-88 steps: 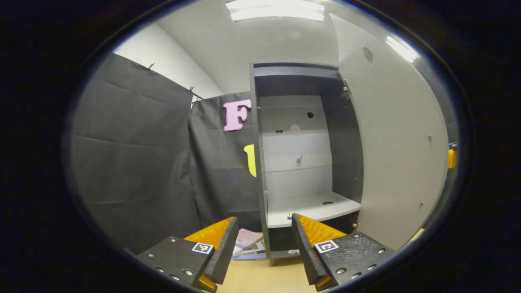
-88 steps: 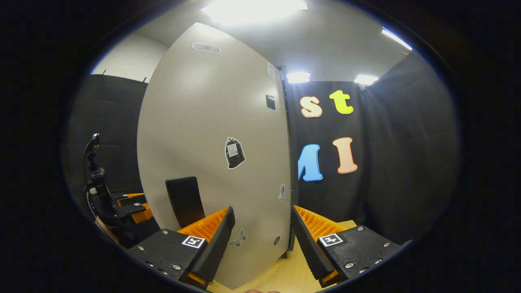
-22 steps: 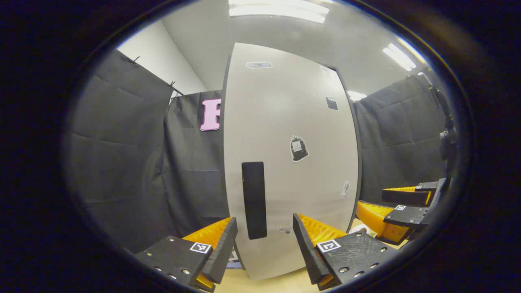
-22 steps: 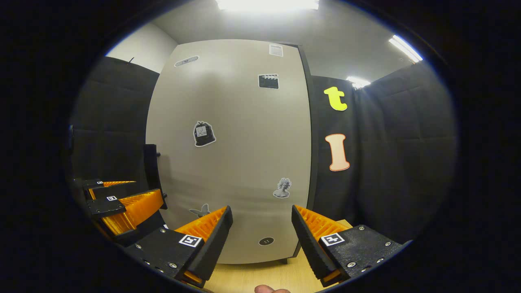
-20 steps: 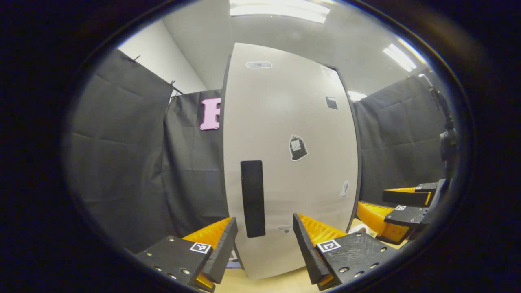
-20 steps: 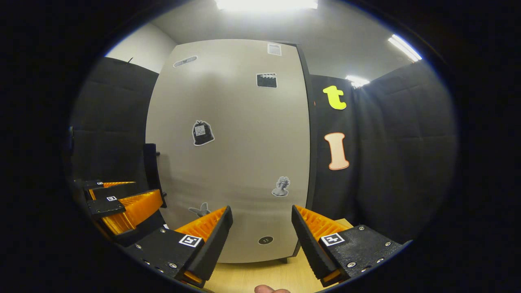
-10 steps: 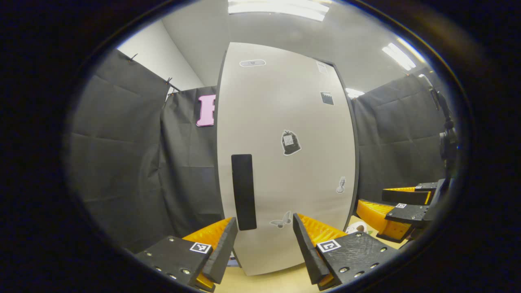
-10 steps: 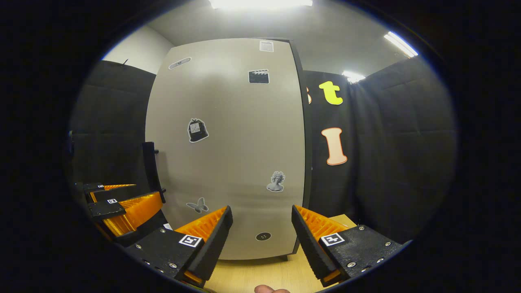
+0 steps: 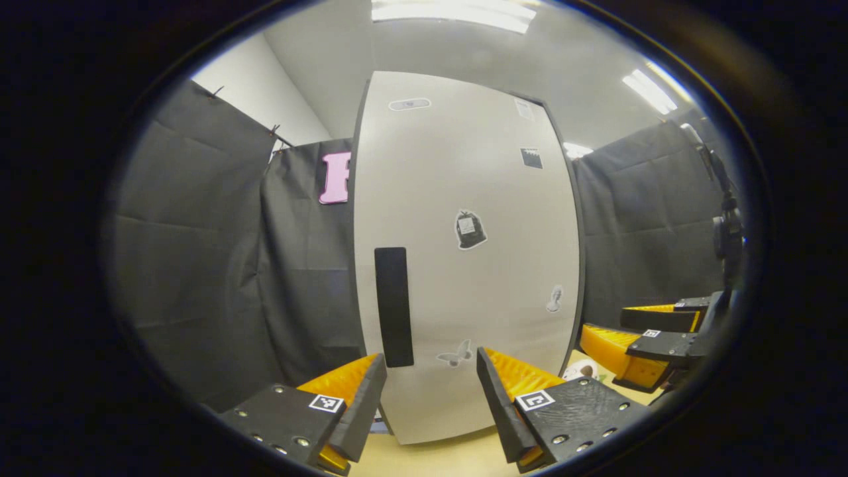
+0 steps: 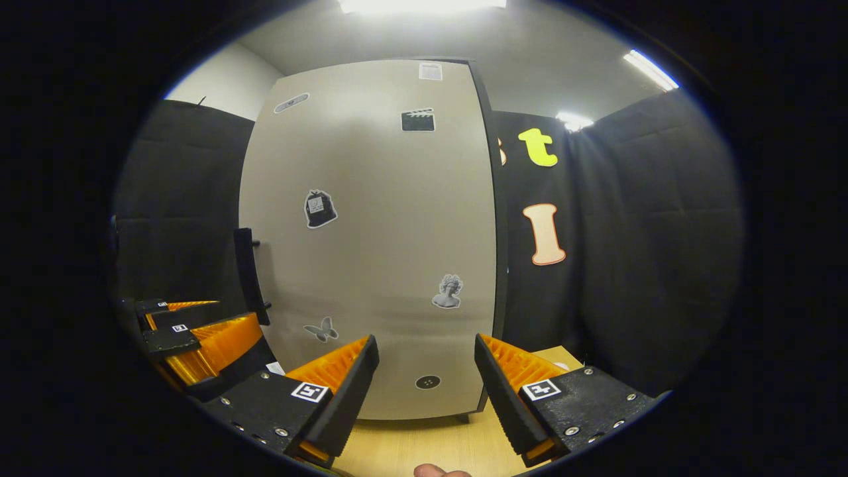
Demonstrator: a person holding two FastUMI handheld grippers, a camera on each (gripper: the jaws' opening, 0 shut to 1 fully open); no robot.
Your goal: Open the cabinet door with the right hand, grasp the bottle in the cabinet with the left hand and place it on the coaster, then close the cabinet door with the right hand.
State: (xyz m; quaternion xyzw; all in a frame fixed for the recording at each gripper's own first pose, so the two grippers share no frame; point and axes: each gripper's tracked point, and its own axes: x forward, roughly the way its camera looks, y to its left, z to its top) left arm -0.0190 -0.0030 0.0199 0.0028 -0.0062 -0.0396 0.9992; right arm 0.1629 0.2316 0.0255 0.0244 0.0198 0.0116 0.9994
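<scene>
The cabinet door (image 9: 464,199) is flush shut, pale grey with small stickers and a black upright handle (image 9: 393,306) on its left side. My left gripper (image 9: 430,358) is open and empty, a short way in front of the door's lower part. My right gripper (image 10: 425,341) is also open and empty, facing the same door (image 10: 377,232) nearer its hinge edge. The right gripper (image 9: 613,326) shows at the right in the left gripper view. The left gripper (image 10: 232,310) shows at the left in the right gripper view, near the handle (image 10: 245,275). A small white thing (image 9: 583,369) sits low between the grippers; what it is I cannot tell.
The cabinet stands on a light wooden table (image 10: 397,450). Black cloth walls (image 9: 199,252) close in on both sides and behind. A person's fingertip (image 10: 434,471) pokes in at the bottom of the right gripper view.
The door, wide open 4.4 s ago, is now shut. Over the last second both grippers have drawn back slightly from it; both stay open.
</scene>
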